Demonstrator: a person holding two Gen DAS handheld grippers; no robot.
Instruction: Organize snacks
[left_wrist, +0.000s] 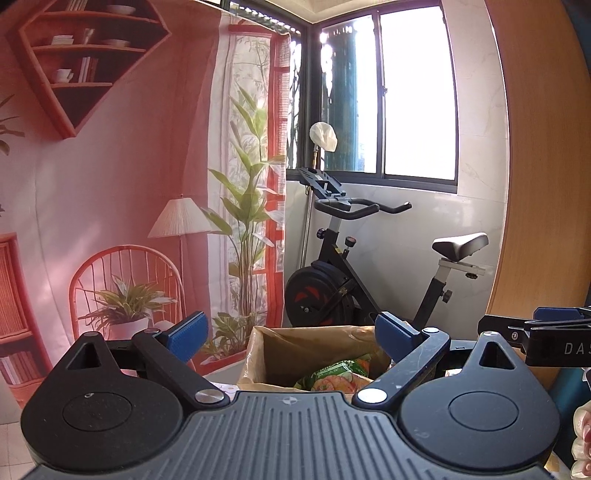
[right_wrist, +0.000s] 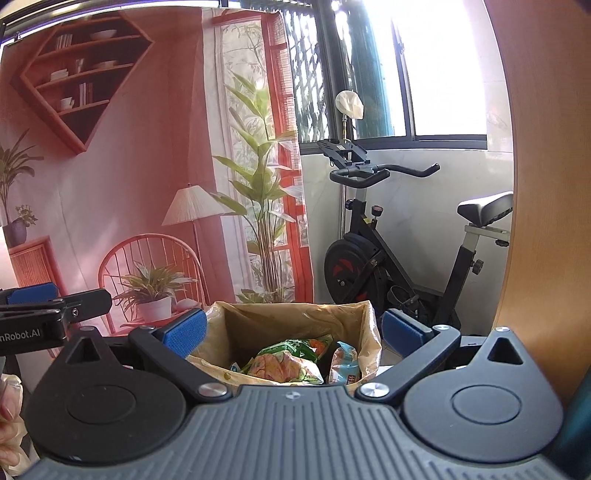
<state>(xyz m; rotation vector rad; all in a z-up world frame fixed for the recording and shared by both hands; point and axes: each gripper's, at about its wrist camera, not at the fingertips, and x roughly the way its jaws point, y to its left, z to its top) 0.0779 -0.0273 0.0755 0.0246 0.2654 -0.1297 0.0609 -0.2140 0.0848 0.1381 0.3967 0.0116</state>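
Two wrist views, side by side, facing a printed pink backdrop (left_wrist: 110, 177) and an exercise bike (left_wrist: 369, 266) under a window.

Left gripper (left_wrist: 291, 334): spread wide, blue pads apart, nothing between them. Right gripper (right_wrist: 293, 330): likewise released, empty. Each visible in the other's view, at 3 o'clock in the left view and at 9 o'clock in the right.

Between both sets of fingers, at 6 o'clock just above each gripper body: open paper bag (right_wrist: 295, 317), lined with clear plastic, mouth up. Inside, seen best from the right wrist: green snack pack (right_wrist: 288, 360) lying flat, touching a blue pack (right_wrist: 345, 363) at its 3 o'clock. From the left wrist only the green pack (left_wrist: 336, 376) shows, partly hidden behind the right finger.

Judged state: snacks already in the bag, both hands free and held above and behind it. Either finished, or between items; no further snacks in sight, so cannot tell.

For doing this step well, if more remains: keep jaws wide while clear of the bag rim. Approach the next pack flat, pads on its two broad faces, light squeeze only, since such packs crush and slip. Lower over the bag's open middle, not the thin liner edge at 12 o'clock, which could snag or fold in. Release low, beside the packs already there, not on top.
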